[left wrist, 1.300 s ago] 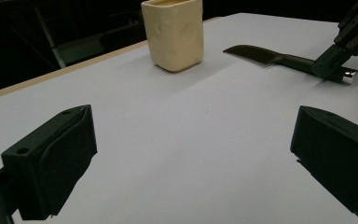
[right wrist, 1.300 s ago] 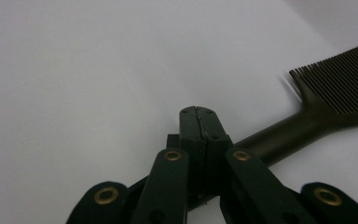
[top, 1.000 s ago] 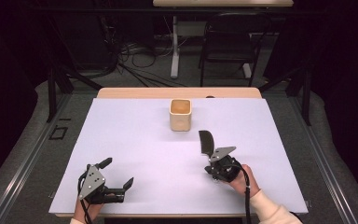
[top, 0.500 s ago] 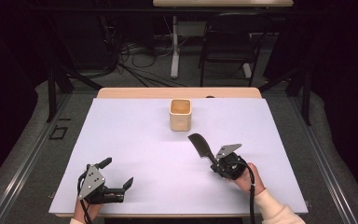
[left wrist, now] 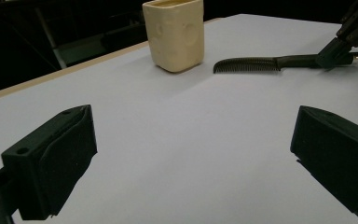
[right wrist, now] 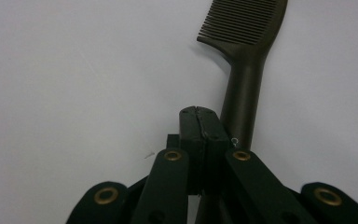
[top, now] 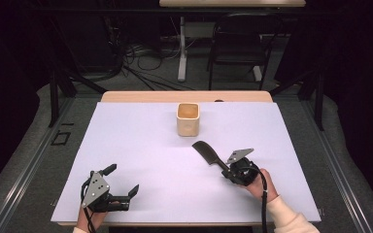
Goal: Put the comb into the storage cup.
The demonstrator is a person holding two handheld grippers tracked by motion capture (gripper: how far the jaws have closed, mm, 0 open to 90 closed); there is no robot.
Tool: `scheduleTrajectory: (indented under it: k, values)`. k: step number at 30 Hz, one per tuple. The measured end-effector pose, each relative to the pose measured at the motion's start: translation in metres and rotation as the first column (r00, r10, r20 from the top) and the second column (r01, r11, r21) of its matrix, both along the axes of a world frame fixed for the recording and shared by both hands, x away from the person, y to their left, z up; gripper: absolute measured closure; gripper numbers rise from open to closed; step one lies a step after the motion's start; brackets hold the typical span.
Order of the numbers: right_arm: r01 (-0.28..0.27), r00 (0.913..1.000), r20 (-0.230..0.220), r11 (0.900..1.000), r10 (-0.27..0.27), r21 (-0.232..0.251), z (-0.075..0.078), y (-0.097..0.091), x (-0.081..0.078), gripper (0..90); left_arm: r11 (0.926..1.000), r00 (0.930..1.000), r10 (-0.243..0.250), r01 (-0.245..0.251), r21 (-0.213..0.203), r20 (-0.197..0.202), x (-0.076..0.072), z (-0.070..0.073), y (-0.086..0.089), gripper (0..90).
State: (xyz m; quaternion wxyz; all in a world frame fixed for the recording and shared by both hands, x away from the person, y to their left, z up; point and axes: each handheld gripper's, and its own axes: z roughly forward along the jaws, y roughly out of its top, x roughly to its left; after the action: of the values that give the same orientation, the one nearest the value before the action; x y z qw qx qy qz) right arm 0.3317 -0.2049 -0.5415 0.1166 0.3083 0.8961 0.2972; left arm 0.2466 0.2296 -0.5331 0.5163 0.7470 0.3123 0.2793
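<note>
A dark comb (top: 208,152) lies on the white table sheet (top: 145,145), head toward the cream cup (top: 188,119). My right gripper (top: 227,171) sits at the comb's handle end, its jaws shut with the pads pressed together. In the right gripper view, the comb (right wrist: 244,70) runs past the right side of the closed right gripper (right wrist: 198,116) and under its right jaw, not between the pads. My left gripper (top: 124,178) rests near the front left edge, open and with nothing between its fingers. The left gripper (left wrist: 191,154) faces the cup (left wrist: 175,35) and the comb (left wrist: 261,64).
The cup stands alone at the back middle of the sheet. A wooden table edge (top: 141,96) runs behind it. Cables and a chair (top: 238,43) lie on the dark floor beyond. Metal rails flank the table on both sides.
The comb has swung from pointing straight back to pointing back-left, and my right gripper has shifted slightly right with it. The left gripper has stayed put.
</note>
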Motion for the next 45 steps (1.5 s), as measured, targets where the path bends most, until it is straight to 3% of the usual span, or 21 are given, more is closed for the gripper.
scheduleTrajectory:
  k: [37,45]
  values:
    - [0.010,0.9994,0.033,0.9988,-0.009,-0.049,0.0010,-0.0039,0.0072,89.4,1.0000,1.0000,-0.003,0.003,-0.001,-0.001,-0.0001,0.0001,-0.0002,0.2]
    - [-0.027,0.9994,0.018,0.9990,0.028,-0.035,0.0081,-0.0053,0.0036,82.2,1.0000,1.0000,-0.004,0.004,-0.001,0.001,-0.0002,0.0002,-0.0002,0.2]
